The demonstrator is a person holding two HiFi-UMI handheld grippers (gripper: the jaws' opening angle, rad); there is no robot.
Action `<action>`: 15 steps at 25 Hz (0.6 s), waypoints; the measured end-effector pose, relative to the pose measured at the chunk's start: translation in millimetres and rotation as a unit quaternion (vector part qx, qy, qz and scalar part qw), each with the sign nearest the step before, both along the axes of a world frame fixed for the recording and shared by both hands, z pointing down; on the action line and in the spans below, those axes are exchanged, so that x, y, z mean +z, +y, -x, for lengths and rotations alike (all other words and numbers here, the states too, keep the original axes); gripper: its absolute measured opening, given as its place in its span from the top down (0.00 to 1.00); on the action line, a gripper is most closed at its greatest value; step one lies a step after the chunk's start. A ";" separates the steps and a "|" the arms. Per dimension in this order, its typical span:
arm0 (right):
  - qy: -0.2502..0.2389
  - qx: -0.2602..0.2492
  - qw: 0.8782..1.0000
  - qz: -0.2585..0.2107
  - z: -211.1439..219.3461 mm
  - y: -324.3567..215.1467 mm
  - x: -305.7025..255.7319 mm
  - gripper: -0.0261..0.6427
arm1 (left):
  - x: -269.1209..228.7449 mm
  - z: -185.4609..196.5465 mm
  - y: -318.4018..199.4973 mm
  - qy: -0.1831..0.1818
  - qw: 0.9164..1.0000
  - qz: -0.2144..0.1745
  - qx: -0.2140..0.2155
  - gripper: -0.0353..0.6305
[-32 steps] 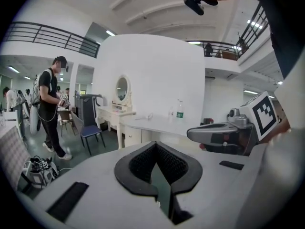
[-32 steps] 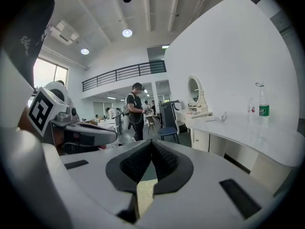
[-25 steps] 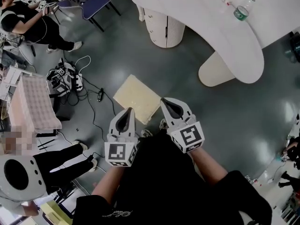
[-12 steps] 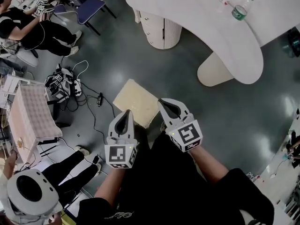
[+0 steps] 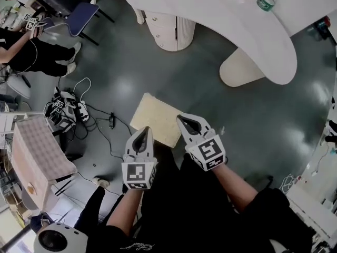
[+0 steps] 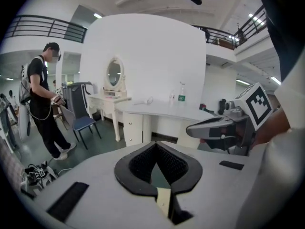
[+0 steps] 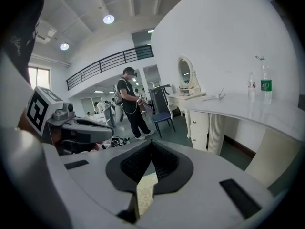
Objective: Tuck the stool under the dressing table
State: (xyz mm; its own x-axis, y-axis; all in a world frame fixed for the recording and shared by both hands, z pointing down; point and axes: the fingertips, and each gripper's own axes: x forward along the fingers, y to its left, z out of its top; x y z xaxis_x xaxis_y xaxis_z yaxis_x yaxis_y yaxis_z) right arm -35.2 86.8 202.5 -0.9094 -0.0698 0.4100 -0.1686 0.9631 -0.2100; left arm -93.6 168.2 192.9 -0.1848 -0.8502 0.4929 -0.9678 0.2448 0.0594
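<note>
The stool [image 5: 157, 118], a cream square-topped seat, stands on the grey floor [image 5: 263, 125], clear of the dressing table and not under it. It sits between the person and the white curved counter [image 5: 231, 22] of the dressing table. It is near the counter's ribbed drawer pedestal [image 5: 169, 29] and oval leg [image 5: 239, 70] but apart from both.

Left gripper [image 5: 144, 131]: the bare forearm comes in from the bottom edge of the head view. The gripper points forward and down, marker cube facing up. Its tip lies over the stool's near edge, toward the left corner. The jaws are pressed together with nothing between them; in the left gripper view only a sliver of the cream seat shows through the slot below the pads.

Right gripper [image 5: 182, 120]: it is held parallel to the left one and just beside it, also angled forward and down, marker cube up. Its tip lies over the stool's near right corner. The jaws are pressed together and hold nothing; the right gripper view shows the cream seat through the slot.

No view settles whether either tip touches the stool.

A clear bottle [image 5: 266, 0] with a green label stands near the counter's far edge. A blue chair [image 5: 81, 15] and a tangle of cables [image 5: 68, 109] are on the floor well to the left.
</note>
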 end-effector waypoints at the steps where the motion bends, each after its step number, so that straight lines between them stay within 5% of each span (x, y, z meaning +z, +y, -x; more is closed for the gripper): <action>1: 0.004 0.004 1.000 0.010 6.2 3.1 7.1 0.95 | 8.2 5.7 -0.1 0.004 1.000 0.006 0.012 0.94; 10: 0.077 0.054 0.991 0.090 25.7 22.1 120.1 0.95 | 129.4 57.1 9.1 0.020 0.993 0.110 0.044 0.94; 15: 0.119 0.093 0.981 0.120 10.3 24.1 182.4 0.95 | 202.2 66.3 1.9 0.016 0.983 0.154 0.102 0.94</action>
